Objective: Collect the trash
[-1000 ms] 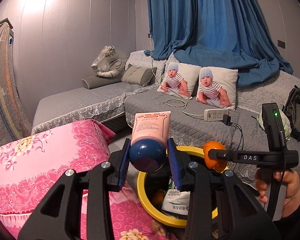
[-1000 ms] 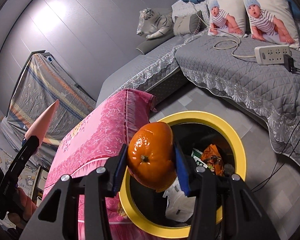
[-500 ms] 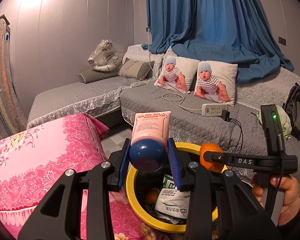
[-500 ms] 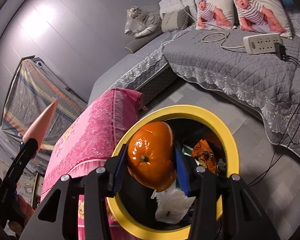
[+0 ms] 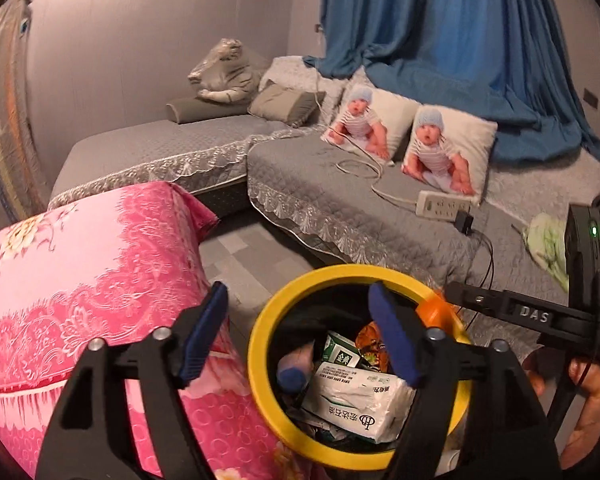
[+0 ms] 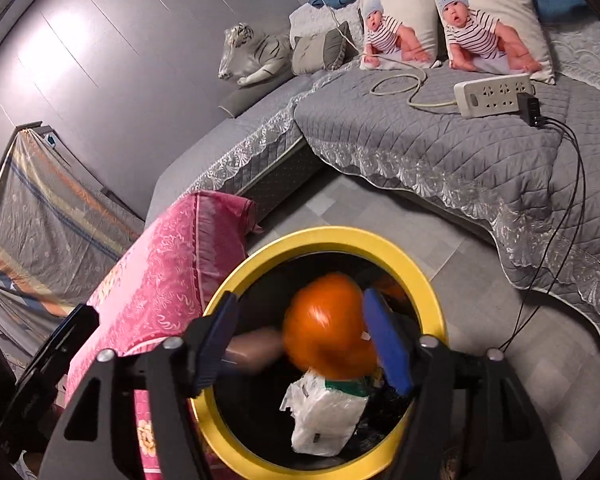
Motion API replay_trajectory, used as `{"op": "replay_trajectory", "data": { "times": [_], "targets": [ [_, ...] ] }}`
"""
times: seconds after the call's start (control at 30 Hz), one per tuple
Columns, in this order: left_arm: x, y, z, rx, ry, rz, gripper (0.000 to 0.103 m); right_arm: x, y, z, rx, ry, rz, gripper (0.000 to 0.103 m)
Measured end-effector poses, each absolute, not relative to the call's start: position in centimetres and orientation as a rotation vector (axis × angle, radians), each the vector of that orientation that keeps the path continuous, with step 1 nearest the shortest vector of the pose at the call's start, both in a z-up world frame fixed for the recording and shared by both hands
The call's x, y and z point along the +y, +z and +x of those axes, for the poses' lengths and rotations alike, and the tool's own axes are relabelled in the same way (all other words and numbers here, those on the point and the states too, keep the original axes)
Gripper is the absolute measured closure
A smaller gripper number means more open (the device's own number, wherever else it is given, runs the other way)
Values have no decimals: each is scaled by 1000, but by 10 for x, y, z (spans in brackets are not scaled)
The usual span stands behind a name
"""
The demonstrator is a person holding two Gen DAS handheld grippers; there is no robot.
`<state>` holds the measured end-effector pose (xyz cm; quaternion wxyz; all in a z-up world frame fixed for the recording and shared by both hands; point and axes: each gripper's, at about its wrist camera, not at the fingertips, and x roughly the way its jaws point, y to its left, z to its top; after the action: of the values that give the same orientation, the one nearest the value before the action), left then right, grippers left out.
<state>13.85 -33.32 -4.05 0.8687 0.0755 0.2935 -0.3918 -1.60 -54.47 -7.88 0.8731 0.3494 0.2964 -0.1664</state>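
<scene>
1. The orange [image 6: 328,328] is round, firm and smooth-skinned, so it is likely a little slippery and fairly light. I judge the best hold to be across its widest part, with one pad on each side.
2. In the right wrist view the orange shows blurred between the spread blue pads of the right gripper [image 6: 300,340]. It lies close to the right-hand pad and clear of the left-hand one, over the mouth of the yellow-rimmed bin [image 6: 432,292]. The jaws stand wide and no longer clamp it, so it looks to be dropping free.
3. The left gripper [image 5: 300,332] is also wide open and holds nothing. It hangs over the near left edge of the bin rim, beside the pink floral quilt [image 5: 100,272].
4. The pink tube with its blue cap [image 5: 292,376] lies inside the bin against its left wall. The tube is soft-bodied and light, the cap its only stiff part.
5. Beside the tube in the bin sit a white tissue pack [image 5: 360,400], a small green-and-white carton [image 5: 342,354] and an orange wrapper [image 5: 370,340].
6. Both items look delivered. My guess is that the next step is fetching more trash.
</scene>
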Motion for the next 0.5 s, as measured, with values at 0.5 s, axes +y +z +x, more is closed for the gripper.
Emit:
{"op": "replay_trajectory", "data": {
  "times": [0.5],
  "targets": [
    [-149,18,127,412,-558,13,8,-449,-24,-19,505,-339,446,8]
  ]
}}
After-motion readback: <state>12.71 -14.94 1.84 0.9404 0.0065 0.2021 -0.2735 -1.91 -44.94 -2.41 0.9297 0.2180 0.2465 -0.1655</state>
